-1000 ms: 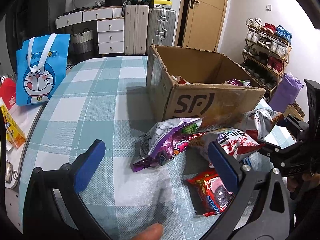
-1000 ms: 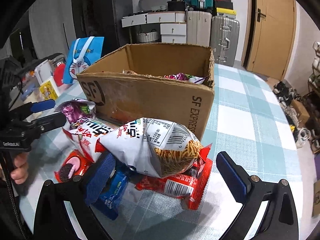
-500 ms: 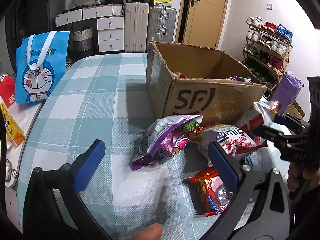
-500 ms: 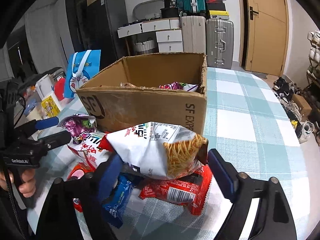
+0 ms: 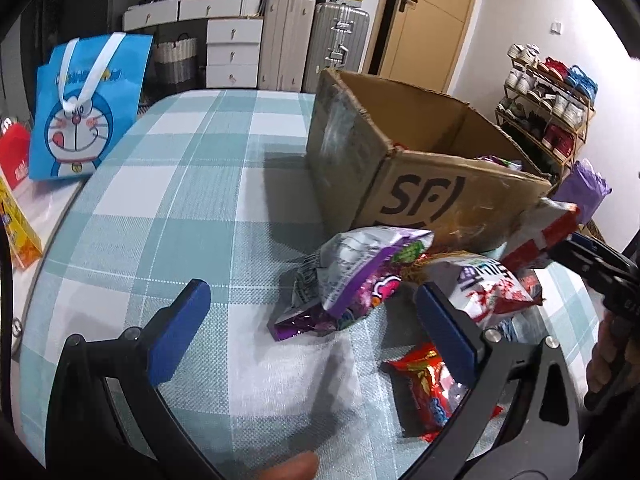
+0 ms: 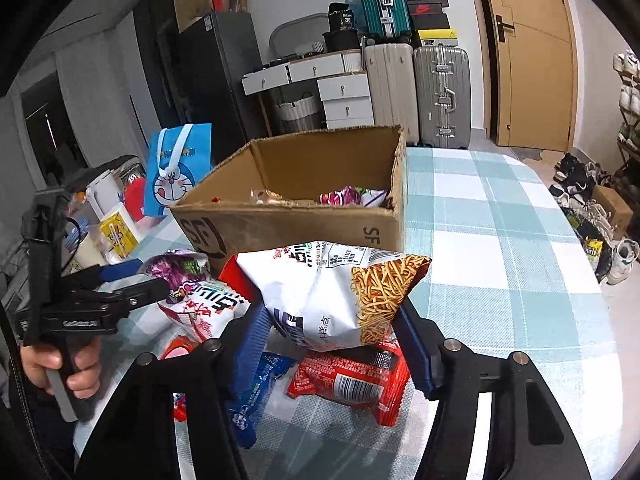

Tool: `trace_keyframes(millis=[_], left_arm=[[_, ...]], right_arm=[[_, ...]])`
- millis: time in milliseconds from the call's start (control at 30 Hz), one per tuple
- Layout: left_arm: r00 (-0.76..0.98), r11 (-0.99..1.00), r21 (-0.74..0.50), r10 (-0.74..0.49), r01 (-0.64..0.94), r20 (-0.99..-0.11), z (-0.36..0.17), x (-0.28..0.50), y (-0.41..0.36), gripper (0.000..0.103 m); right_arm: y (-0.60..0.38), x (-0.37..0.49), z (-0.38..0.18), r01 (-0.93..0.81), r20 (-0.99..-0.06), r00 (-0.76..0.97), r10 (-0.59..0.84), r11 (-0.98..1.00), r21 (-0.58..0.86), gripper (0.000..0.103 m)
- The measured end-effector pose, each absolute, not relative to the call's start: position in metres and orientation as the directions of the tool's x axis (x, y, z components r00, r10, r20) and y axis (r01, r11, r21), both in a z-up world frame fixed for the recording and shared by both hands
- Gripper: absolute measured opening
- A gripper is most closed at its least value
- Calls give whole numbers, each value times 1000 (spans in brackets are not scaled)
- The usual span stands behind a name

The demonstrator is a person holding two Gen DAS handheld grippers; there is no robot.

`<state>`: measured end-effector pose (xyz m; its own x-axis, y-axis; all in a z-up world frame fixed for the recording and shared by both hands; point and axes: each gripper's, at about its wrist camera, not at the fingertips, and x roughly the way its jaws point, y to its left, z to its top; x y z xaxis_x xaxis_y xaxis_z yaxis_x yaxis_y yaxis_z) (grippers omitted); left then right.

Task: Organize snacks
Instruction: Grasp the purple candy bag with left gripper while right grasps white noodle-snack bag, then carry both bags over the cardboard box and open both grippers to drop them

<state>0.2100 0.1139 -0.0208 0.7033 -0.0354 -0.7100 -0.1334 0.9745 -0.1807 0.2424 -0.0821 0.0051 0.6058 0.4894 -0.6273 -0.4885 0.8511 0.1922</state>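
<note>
My right gripper (image 6: 332, 316) is closing on a white noodle snack bag (image 6: 320, 276); its blue pads press the bag's sides and hold it above the pile. Under it lie a red packet (image 6: 352, 380) and a blue packet (image 6: 256, 384). An open cardboard box (image 6: 296, 220) with some snacks inside stands just behind. My left gripper (image 5: 308, 300) is open over the checked tablecloth, with nothing between its fingers. Ahead of it lies a purple snack bag (image 5: 360, 276), with a white and red bag (image 5: 488, 284) and a red packet (image 5: 428, 384) to the right.
A blue cartoon tote bag (image 5: 88, 108) and a yellow carton (image 5: 20, 232) stand off the table's left edge. A shoe rack (image 5: 552, 108) is at the right wall. Suitcases (image 6: 440, 96) and drawers stand beyond the table's far end.
The right gripper's jaws have come in from wide open onto the white noodle bag and lifted it off the pile. The left gripper has stayed open and almost in place.
</note>
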Motion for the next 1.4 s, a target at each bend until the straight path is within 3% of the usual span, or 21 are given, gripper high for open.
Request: trace_keyframes(millis=[133, 400, 467, 533, 633, 933, 1400], left_arm=[[702, 965, -222, -62, -138, -709, -28, 215, 120, 87], [722, 960, -254, -96, -113, -686, -34, 224, 123, 73], [723, 961, -257, -106, -101, -682, -34, 226, 121, 65], [728, 962, -261, -126, -75, -674, -33, 226, 118, 45], [742, 963, -264, -144, -47, -655, -30, 222, 114, 29], [770, 965, -254, -113, -66, -628, -20, 212, 117, 21], [828, 970, -238, -100, -41, -552, 19, 183, 111, 20]], right_arm=[[-85, 240, 12, -490, -612, 612, 501, 848, 204, 62], [-87, 237, 18, -497, -596, 615, 516, 841, 216, 62], [-86, 237, 18, -500, -596, 612, 520, 838, 217, 62], [-85, 235, 19, -505, -593, 611, 525, 835, 218, 62], [-84, 234, 19, -507, -592, 611, 526, 834, 218, 62], [-85, 231, 24, -512, -581, 614, 535, 830, 222, 62], [-91, 221, 46, -518, -532, 649, 544, 828, 215, 62]])
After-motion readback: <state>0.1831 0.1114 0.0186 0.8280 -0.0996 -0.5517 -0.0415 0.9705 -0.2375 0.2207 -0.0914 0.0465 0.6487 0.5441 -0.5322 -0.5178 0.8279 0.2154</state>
